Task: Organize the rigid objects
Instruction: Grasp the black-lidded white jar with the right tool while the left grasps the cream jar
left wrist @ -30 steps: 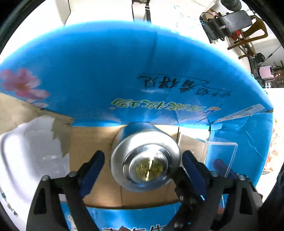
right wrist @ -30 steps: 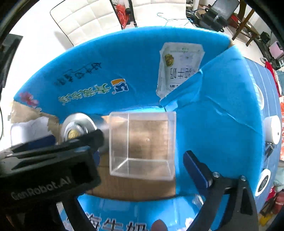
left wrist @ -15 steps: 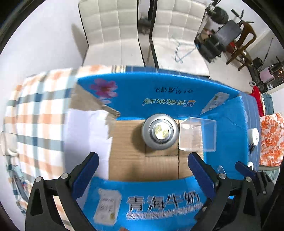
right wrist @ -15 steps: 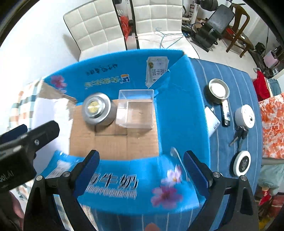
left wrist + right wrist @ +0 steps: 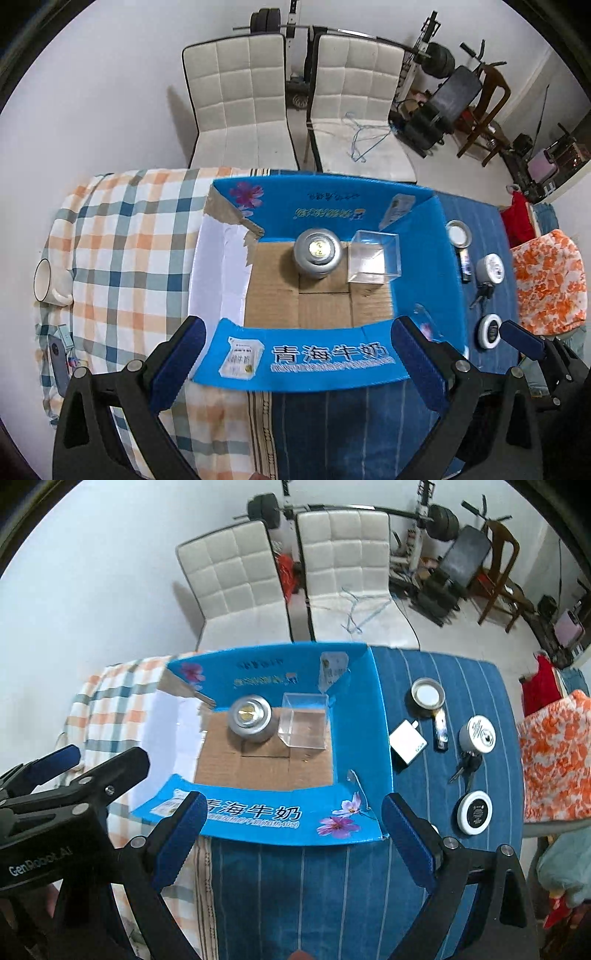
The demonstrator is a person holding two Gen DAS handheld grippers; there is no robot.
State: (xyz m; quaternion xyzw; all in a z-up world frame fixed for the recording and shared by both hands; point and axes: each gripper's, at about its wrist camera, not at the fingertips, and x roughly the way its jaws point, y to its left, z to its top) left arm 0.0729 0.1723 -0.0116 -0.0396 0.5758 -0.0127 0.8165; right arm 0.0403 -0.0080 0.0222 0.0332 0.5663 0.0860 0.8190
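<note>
A blue cardboard box (image 5: 314,360) (image 5: 360,709) lies open on the table. On its brown floor a silver round tin (image 5: 317,252) (image 5: 250,718) stands beside a clear plastic cube (image 5: 375,256) (image 5: 304,720). My left gripper (image 5: 299,365) hangs high over the box's near flap, open and empty. My right gripper (image 5: 293,840) is likewise open and empty above the near flap. Right of the box lie a white adapter (image 5: 407,746), a round lidded tin (image 5: 427,695), a silver tin (image 5: 479,734), keys (image 5: 466,768) and a white disc (image 5: 475,812).
A white mug (image 5: 50,282) and a dark phone (image 5: 59,356) rest on the checked cloth at the left. An orange-patterned cloth (image 5: 546,277) lies at the right edge. Two white chairs (image 5: 295,107) stand behind the table, with gym gear beyond.
Both grippers have risen out of the box and pulled back toward the near edge. The left jaws, which flanked the silver tin, have widened; tin and cube stay inside.
</note>
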